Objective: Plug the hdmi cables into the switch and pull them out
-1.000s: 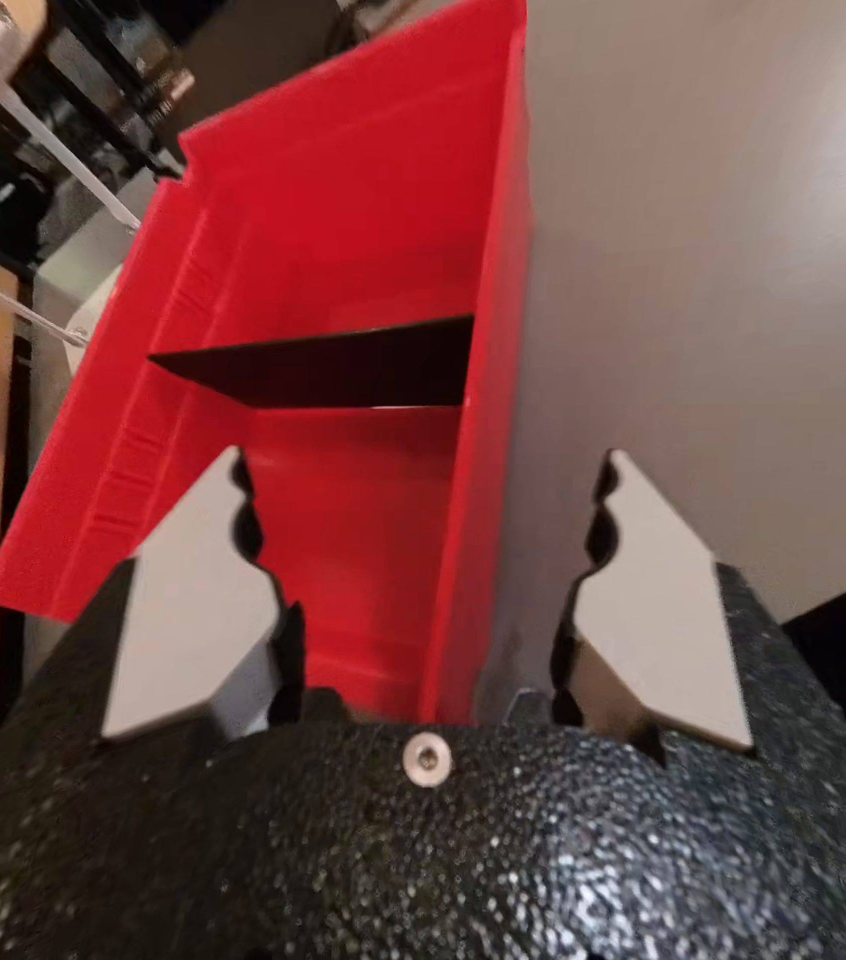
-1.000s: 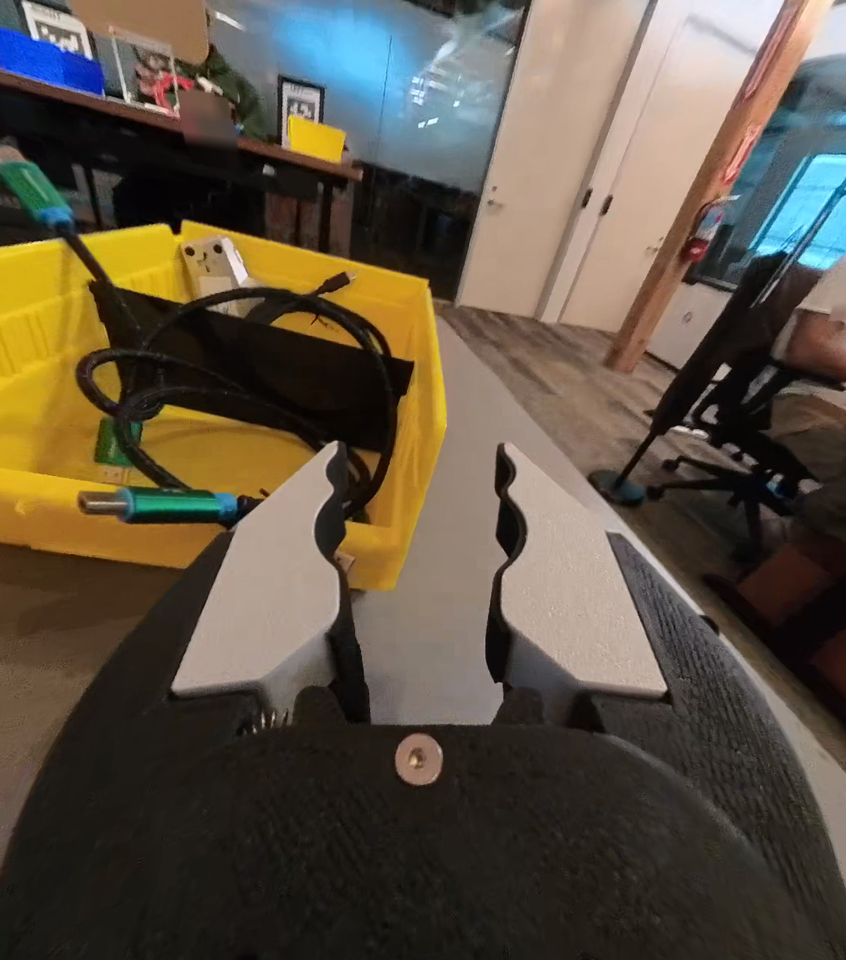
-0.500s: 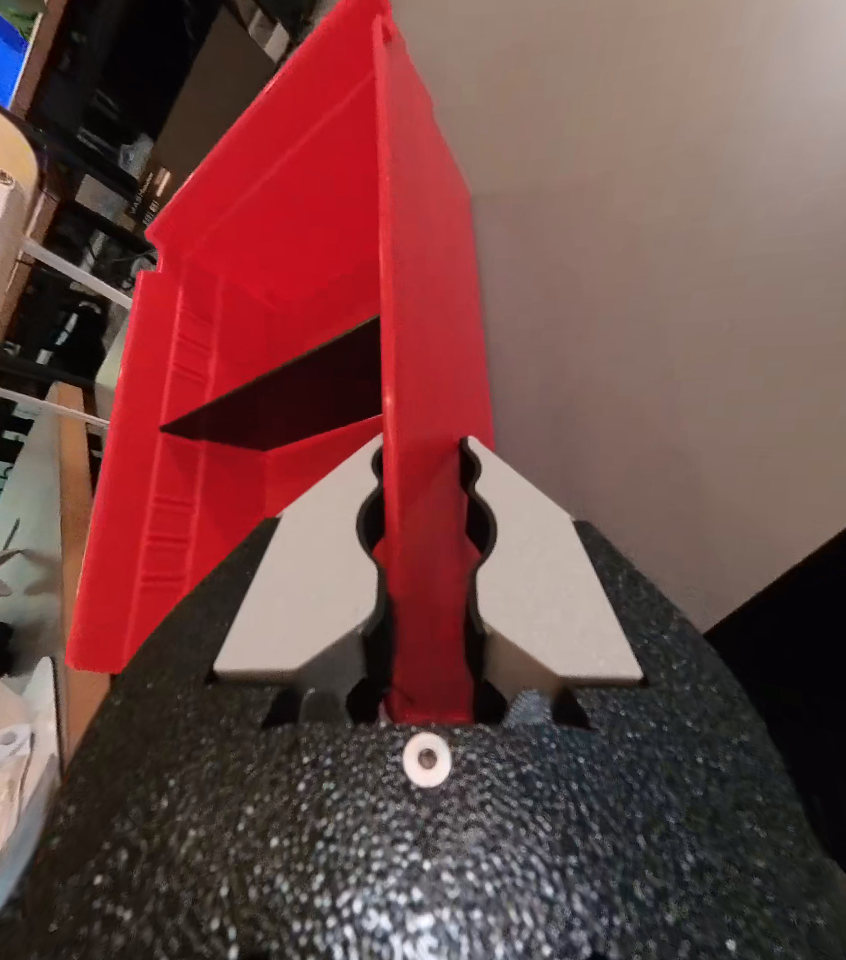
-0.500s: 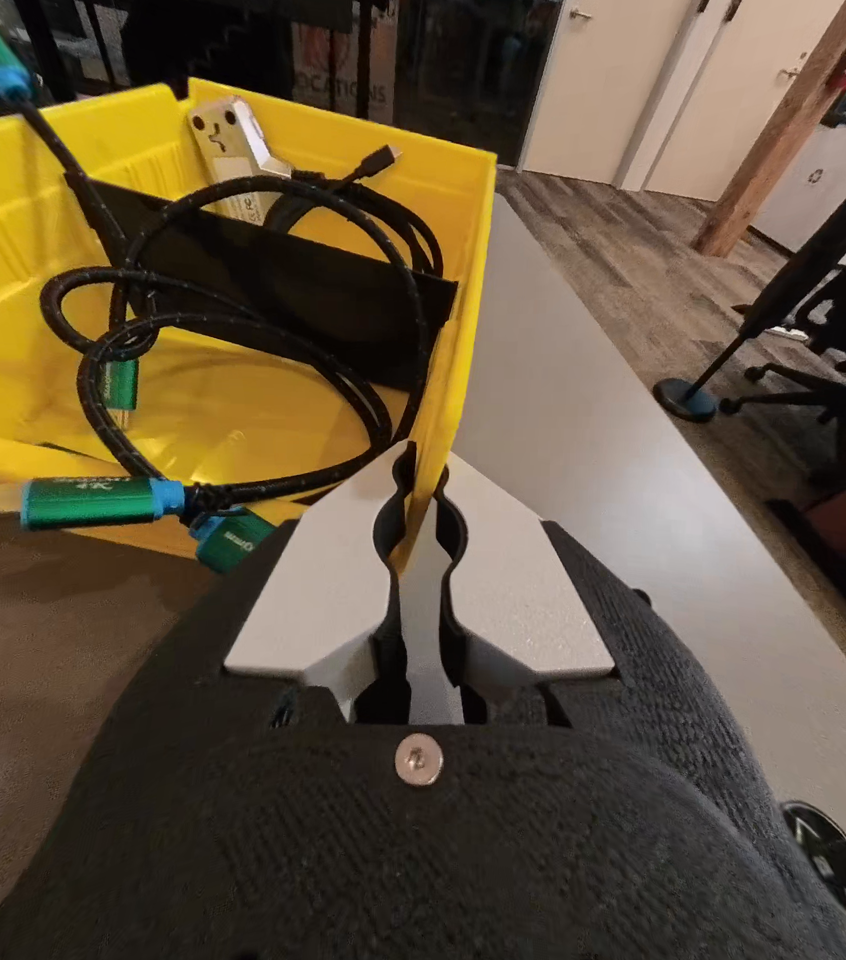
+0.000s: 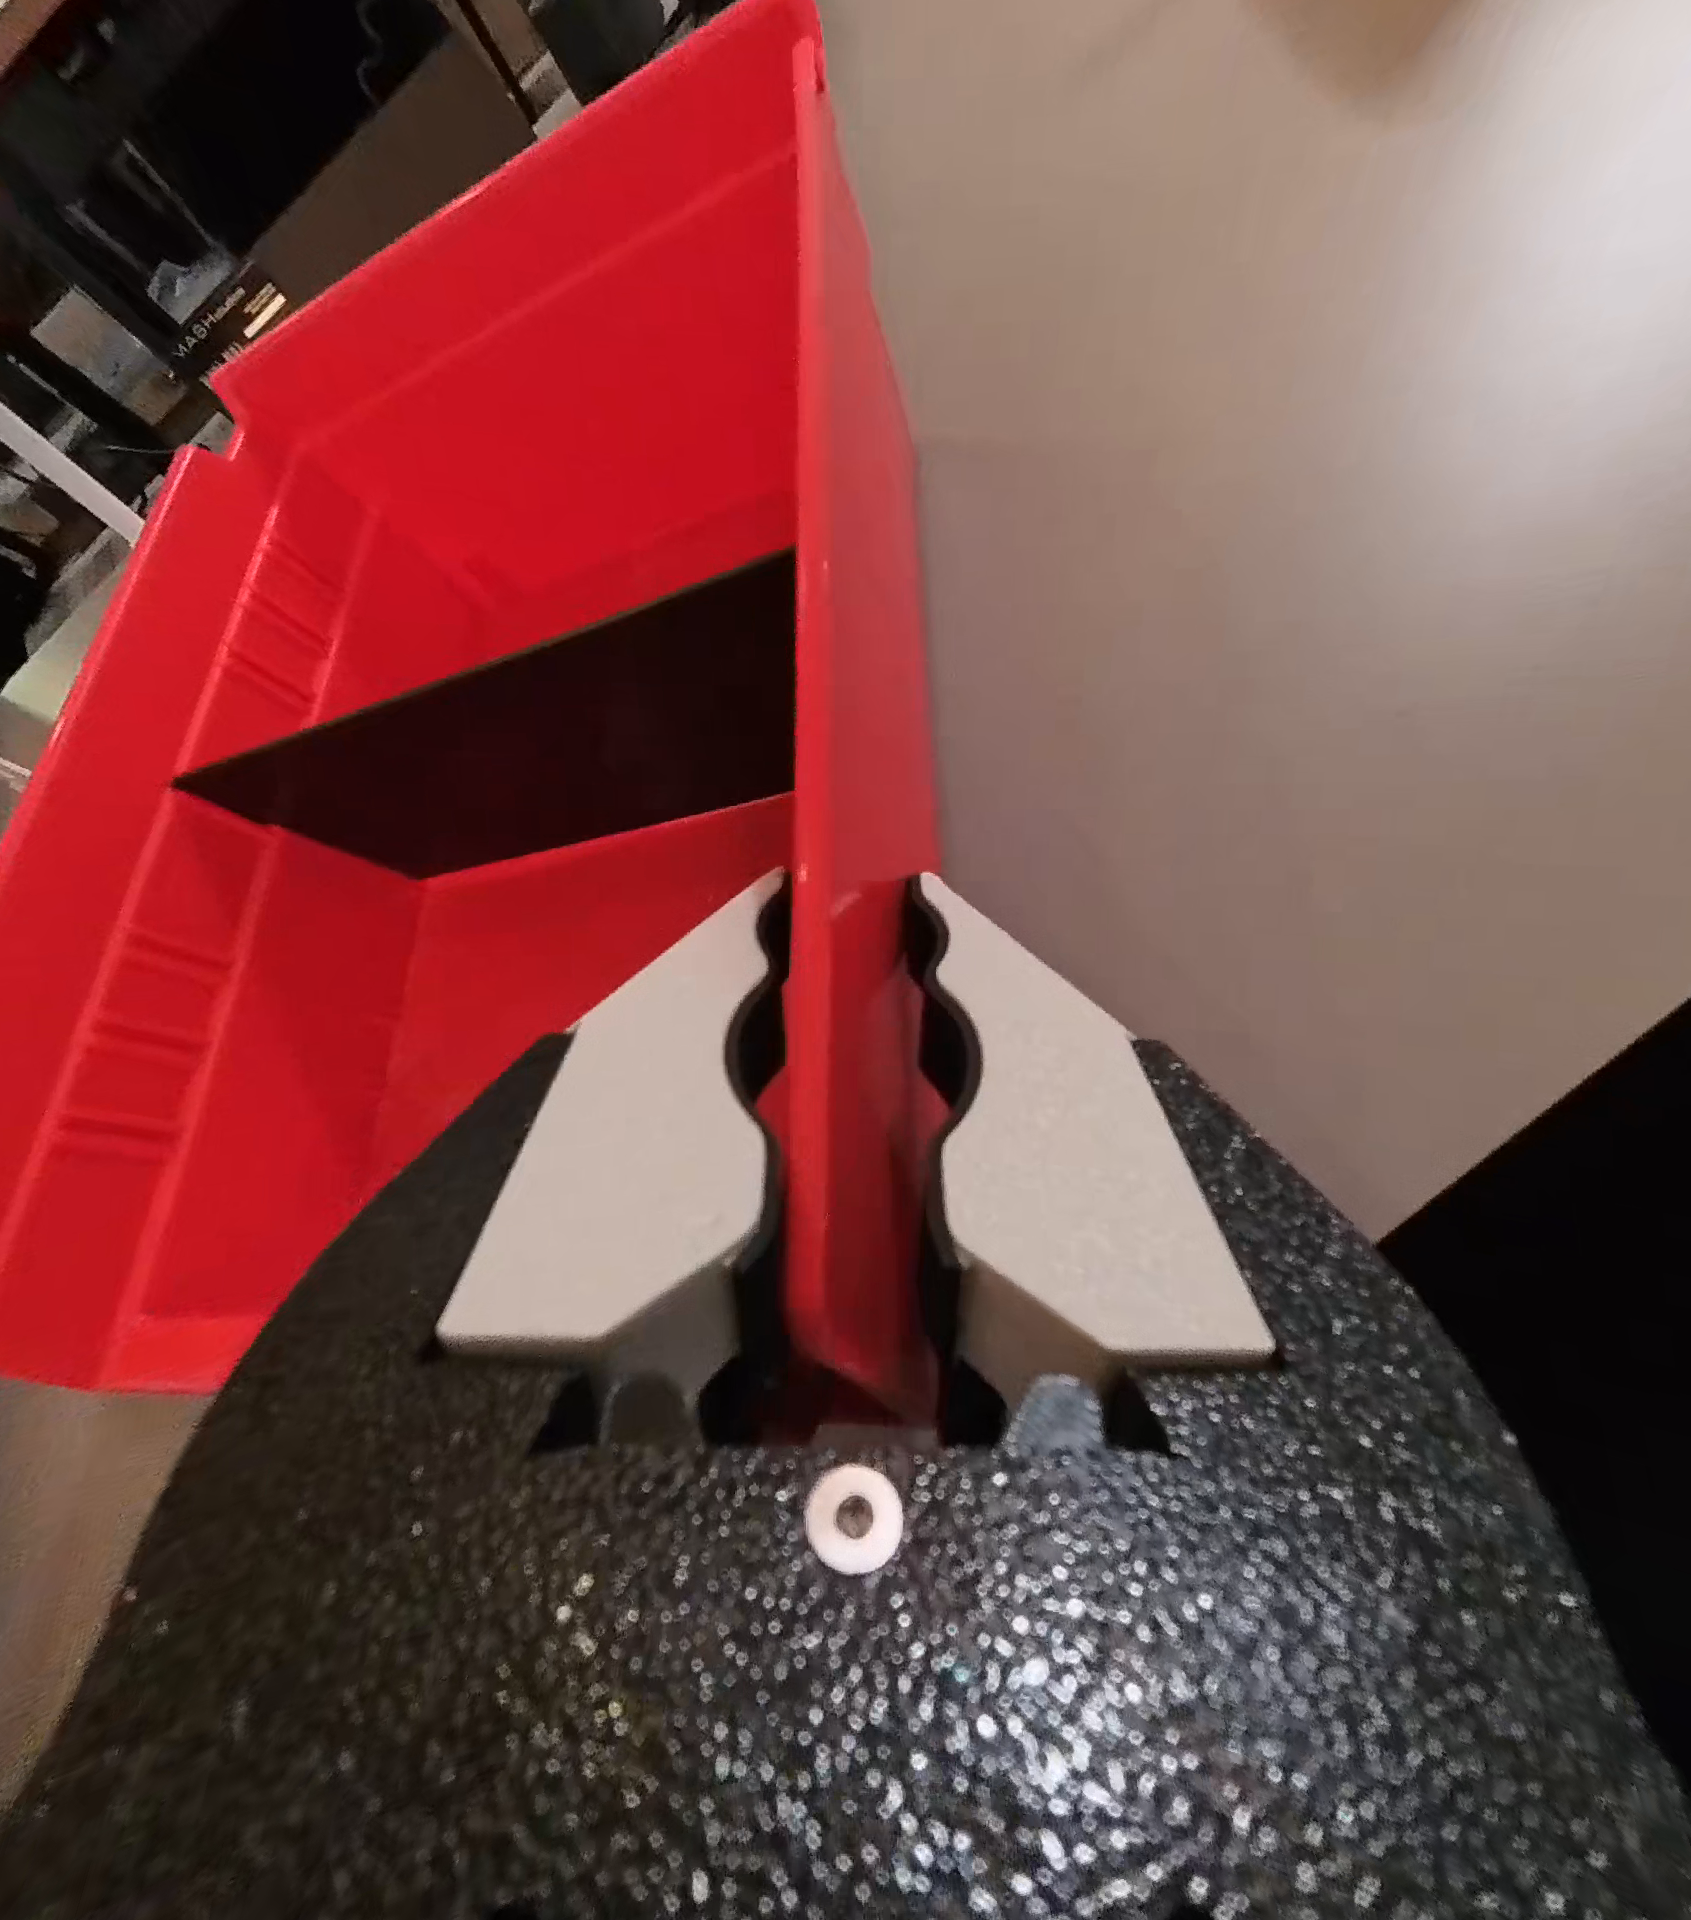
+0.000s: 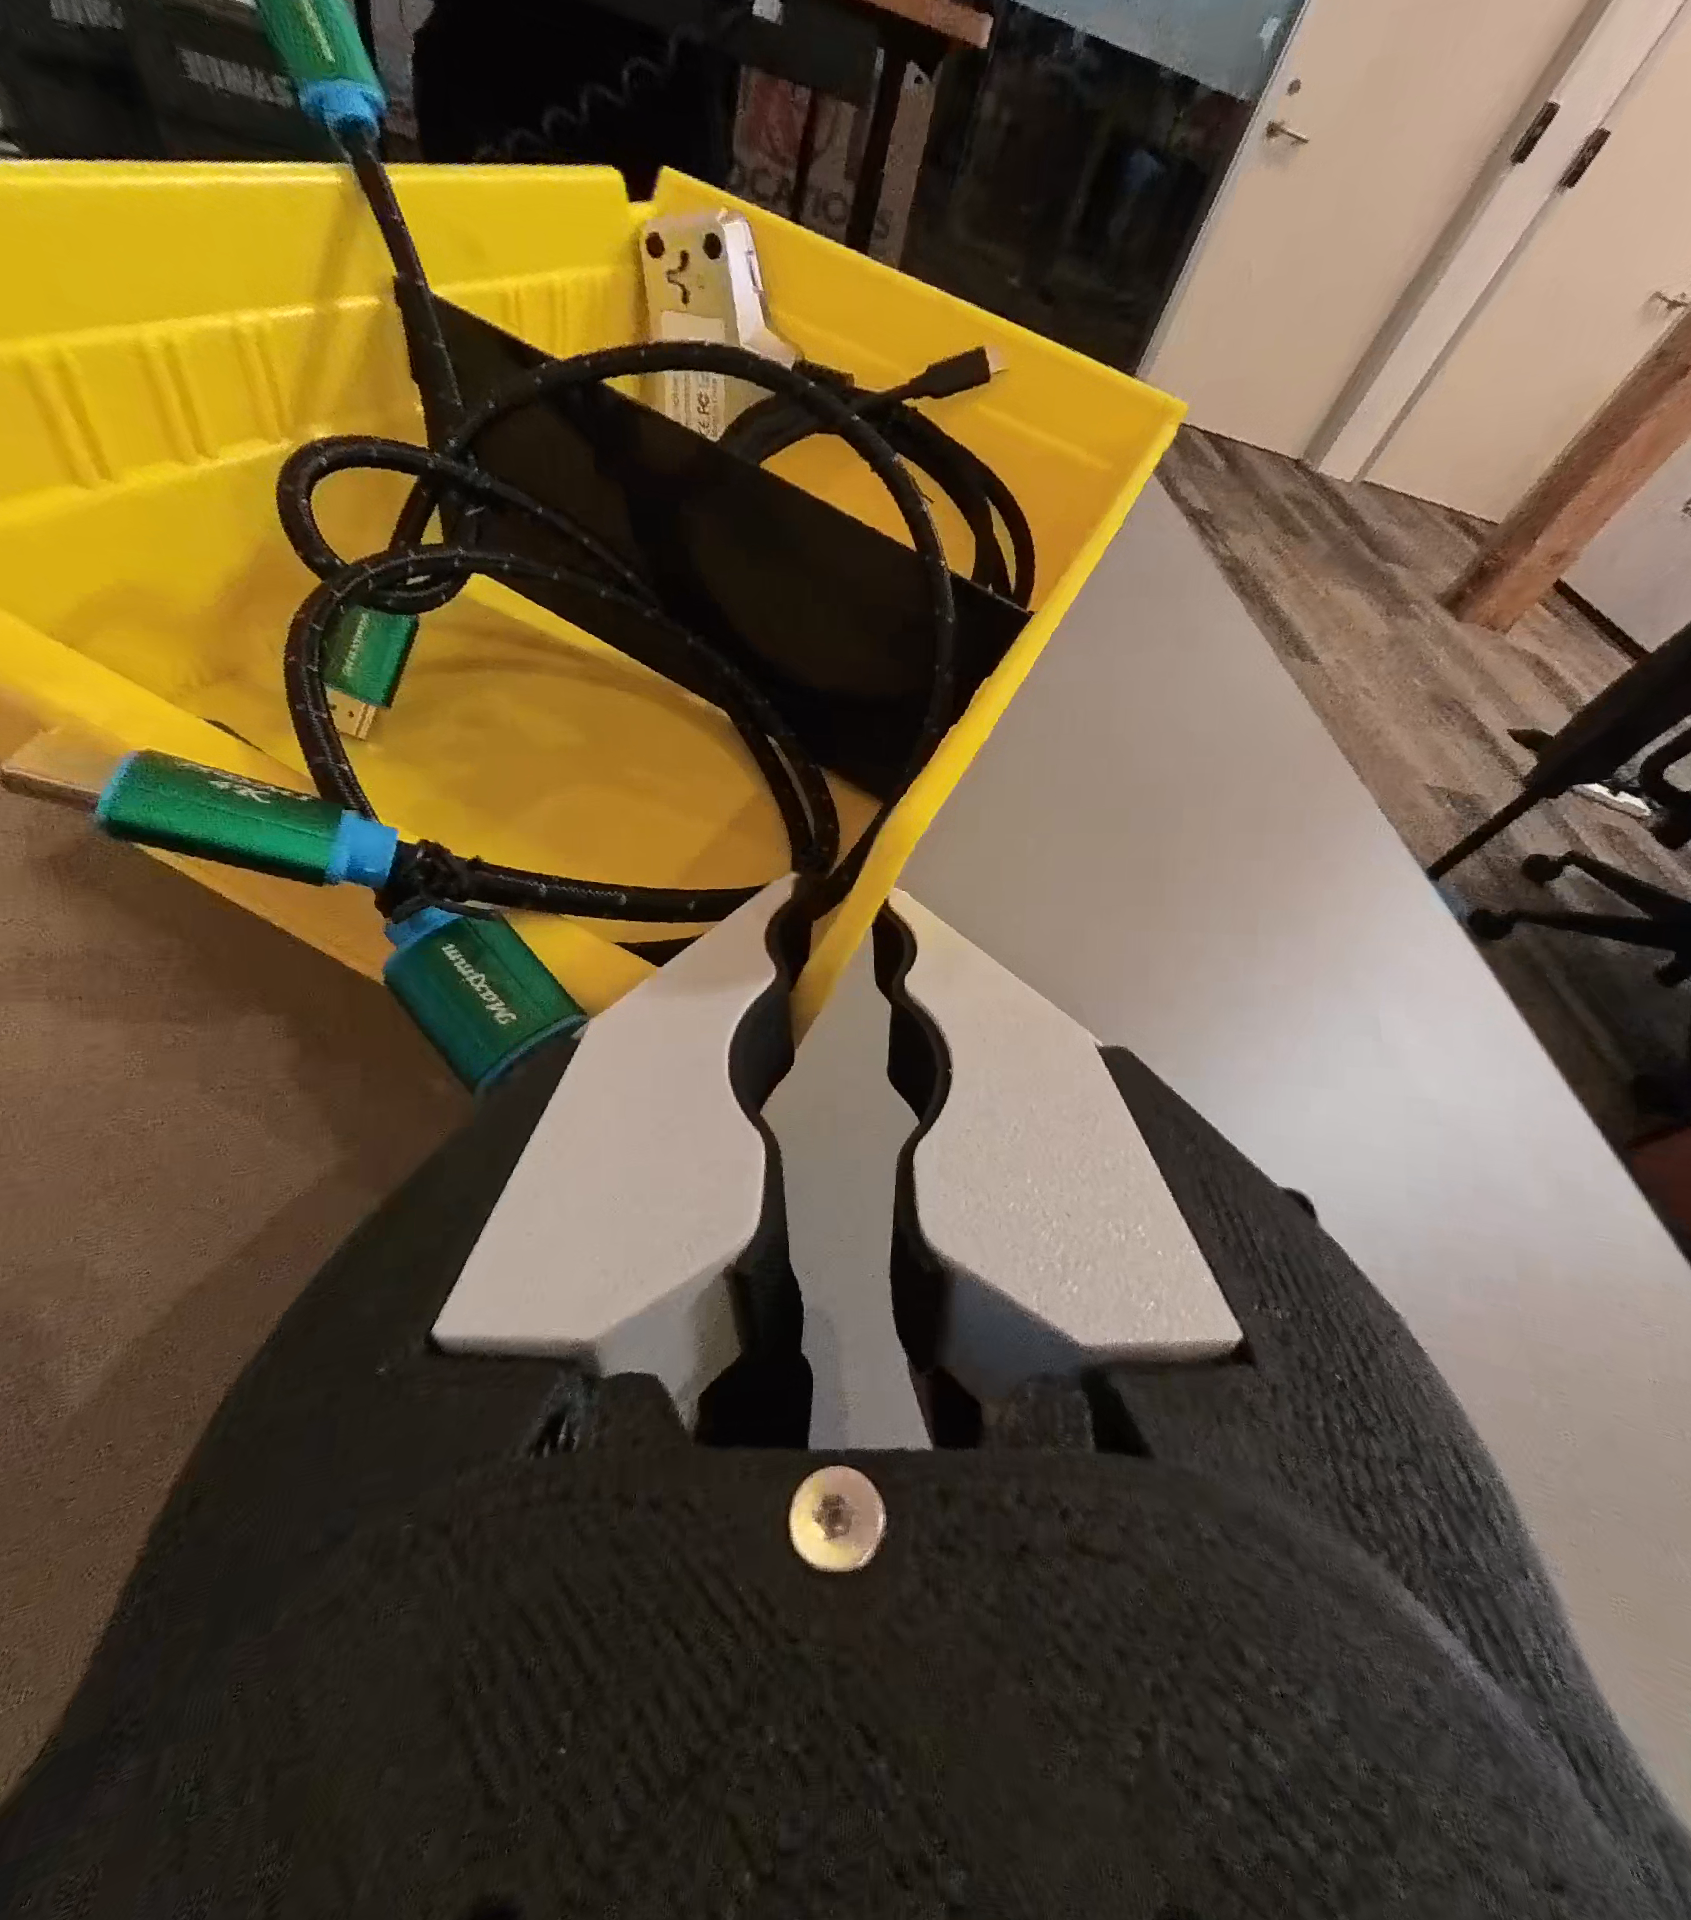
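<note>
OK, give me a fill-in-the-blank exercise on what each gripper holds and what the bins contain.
1. The left gripper is shut on the side wall of the ___ bin.
2. The right gripper pinches the corner of the ___ bin.
3. The braided cables end in ___ connector shells.

Missing words: red; yellow; green

- The side wall of one bin (image 5: pixel 851 727) is held between the jaws of the left gripper (image 5: pixel 849 904); a divider (image 5: pixel 550 738) is set across its inside.
- The corner of a second bin (image 6: pixel 1028 665) is held by the right gripper (image 6: pixel 843 902).
- The hdmi cables (image 6: pixel 820 790) are coiled inside it, before and behind a partition (image 6: pixel 799 561).
- The switch (image 6: pixel 701 312) is leant against the far wall.
- Both bins are set on the counter (image 6: pixel 1184 831).
</note>
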Motion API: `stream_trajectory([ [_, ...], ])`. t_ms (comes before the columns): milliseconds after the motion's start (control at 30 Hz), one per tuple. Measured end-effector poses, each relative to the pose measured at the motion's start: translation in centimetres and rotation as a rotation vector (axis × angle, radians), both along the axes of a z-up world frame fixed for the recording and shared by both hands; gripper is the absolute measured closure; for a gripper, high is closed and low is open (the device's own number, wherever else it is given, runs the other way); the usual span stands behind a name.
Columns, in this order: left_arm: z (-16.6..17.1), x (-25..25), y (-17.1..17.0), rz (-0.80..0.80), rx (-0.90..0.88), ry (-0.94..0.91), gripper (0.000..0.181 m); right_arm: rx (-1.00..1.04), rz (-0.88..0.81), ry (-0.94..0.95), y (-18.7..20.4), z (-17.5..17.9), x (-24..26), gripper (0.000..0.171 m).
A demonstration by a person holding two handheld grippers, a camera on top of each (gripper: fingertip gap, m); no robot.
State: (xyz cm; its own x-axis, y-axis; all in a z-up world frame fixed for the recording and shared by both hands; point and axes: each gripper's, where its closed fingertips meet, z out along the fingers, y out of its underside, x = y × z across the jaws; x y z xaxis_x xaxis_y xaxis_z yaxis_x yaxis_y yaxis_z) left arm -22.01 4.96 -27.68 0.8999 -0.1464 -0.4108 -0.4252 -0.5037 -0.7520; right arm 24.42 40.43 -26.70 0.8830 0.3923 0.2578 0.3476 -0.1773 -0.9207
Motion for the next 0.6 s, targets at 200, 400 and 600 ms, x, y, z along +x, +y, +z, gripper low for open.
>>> stream_trajectory([
  [200,-0.1,0.3,0.2,-0.017,-0.004,0.003,0.166,0.006,0.058,-0.015,-0.7,0.0,-2.3,0.160],
  [400,-0.2,0.7,0.4,-0.030,-0.010,0.008,0.171,0.008,0.149,-0.011,-1.8,0.0,-5.5,0.160],
  [600,-0.2,0.8,0.4,-0.034,-0.007,-0.004,0.172,0.025,0.234,-0.028,-3.7,0.1,-10.5,0.161],
])
